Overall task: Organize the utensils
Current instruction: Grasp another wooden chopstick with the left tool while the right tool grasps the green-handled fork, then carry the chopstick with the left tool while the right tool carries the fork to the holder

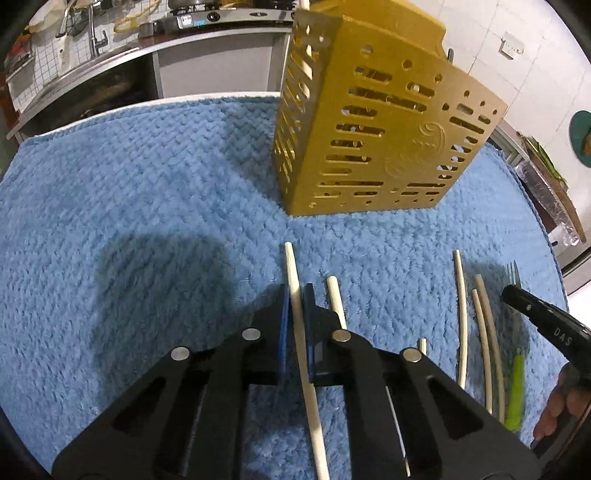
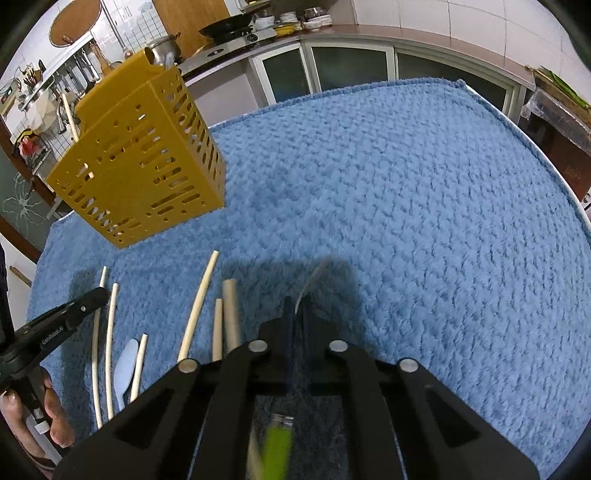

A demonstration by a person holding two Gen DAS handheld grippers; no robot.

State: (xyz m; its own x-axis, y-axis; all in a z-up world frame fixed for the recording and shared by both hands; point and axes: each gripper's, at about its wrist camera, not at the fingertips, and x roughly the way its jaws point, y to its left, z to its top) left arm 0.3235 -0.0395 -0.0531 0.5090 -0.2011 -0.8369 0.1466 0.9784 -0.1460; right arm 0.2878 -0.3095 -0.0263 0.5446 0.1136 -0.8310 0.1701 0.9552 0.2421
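1. A blue fluffy towel (image 1: 147,192) is spread over the table.
2. A steel faucet (image 1: 96,35) is seen at the sink on the far counter.
3. A black wok (image 2: 226,25) is set on the stove (image 2: 236,38).
4. A steel pot (image 2: 164,48) is seen behind.
5. Bowls (image 2: 295,20) are stacked on the counter.
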